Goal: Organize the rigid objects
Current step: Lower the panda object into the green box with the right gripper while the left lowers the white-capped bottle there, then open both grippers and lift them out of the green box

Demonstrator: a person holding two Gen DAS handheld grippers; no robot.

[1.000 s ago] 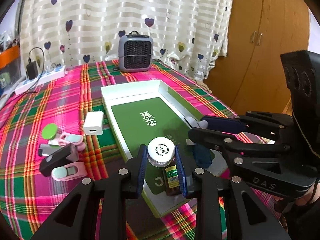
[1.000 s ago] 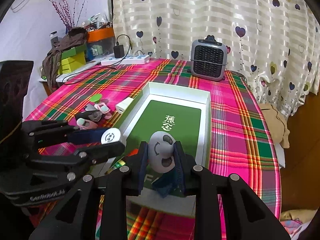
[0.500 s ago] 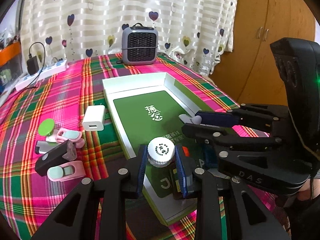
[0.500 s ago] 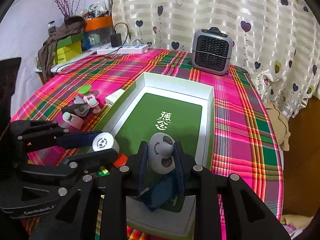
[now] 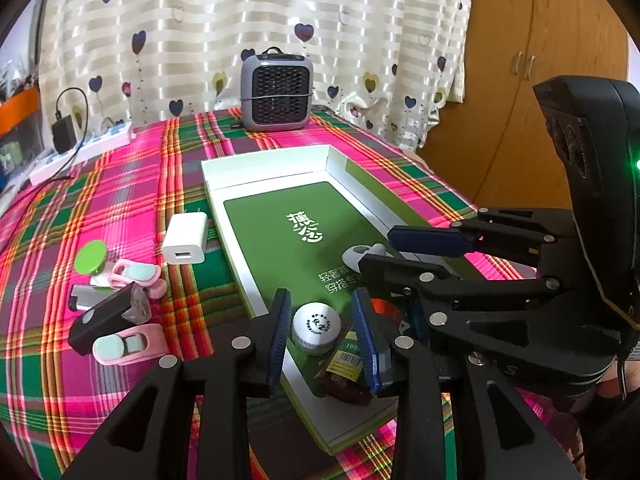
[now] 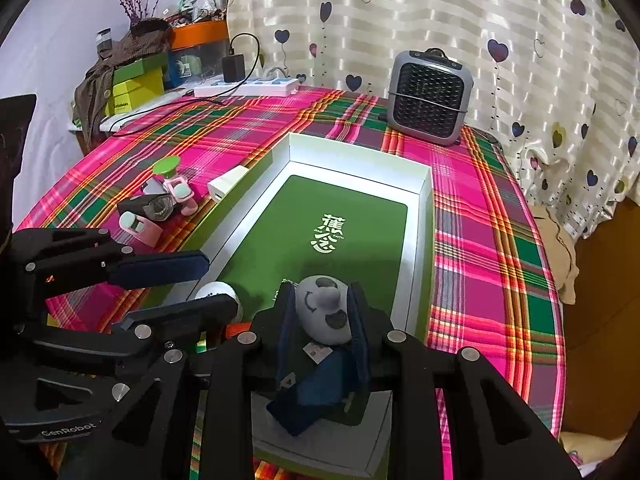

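Left wrist view: on the plaid surface at the left lie a green-capped piece, pink clips, a dark case and a white USB charger. My left gripper has its jaws opening around the white-capped brown bottle, which leans in the near end of the white-rimmed green tray; there is a gap at the left pad. To the right, my right gripper has its jaws opening too, with the grey panda-faced toy between the pads, its dark blue body down on the tray floor. A grey heater stands behind.
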